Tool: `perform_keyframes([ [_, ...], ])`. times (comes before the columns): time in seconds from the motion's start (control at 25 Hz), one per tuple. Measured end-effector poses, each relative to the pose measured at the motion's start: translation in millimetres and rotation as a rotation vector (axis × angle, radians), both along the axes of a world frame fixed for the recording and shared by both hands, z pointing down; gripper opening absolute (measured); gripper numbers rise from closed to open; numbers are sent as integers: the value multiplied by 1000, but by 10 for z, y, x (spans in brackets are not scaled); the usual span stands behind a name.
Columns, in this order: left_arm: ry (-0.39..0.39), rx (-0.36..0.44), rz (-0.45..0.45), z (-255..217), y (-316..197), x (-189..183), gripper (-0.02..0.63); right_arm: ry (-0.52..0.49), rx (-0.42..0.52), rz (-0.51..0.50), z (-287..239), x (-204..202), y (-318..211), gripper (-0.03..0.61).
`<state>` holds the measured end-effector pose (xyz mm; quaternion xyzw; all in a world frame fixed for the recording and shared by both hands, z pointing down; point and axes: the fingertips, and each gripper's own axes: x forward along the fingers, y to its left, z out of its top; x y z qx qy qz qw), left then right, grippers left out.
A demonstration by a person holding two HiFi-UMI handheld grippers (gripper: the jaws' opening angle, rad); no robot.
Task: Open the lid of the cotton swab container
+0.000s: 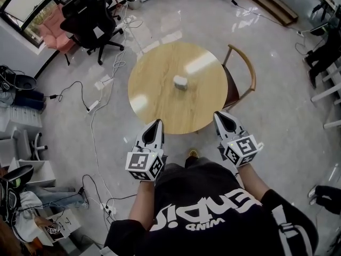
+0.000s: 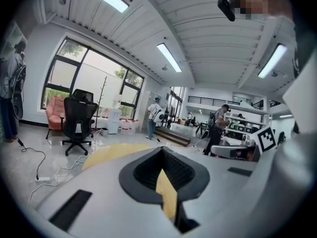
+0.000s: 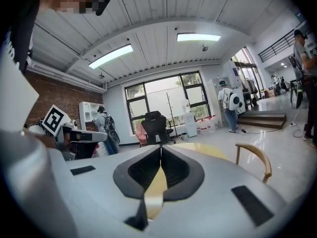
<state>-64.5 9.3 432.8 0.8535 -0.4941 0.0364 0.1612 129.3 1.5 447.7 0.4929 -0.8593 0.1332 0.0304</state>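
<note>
Near the middle of the round wooden desk sits the small white cotton swab container, visible only in the head view, its contents indiscernible, well apart from the left gripper and right gripper, both with fingers closed and empty.

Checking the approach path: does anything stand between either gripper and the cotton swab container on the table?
Nothing visible does. The cotton swab container sits alone on the round table; only bare tabletop separates it from the left gripper and right gripper.
</note>
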Motion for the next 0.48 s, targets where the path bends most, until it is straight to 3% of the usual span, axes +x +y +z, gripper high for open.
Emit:
perform_keyframes([
  [0.48,-6,-4,19,27,-446,-250,8,-15,11,-30,22,-382,-454,2],
])
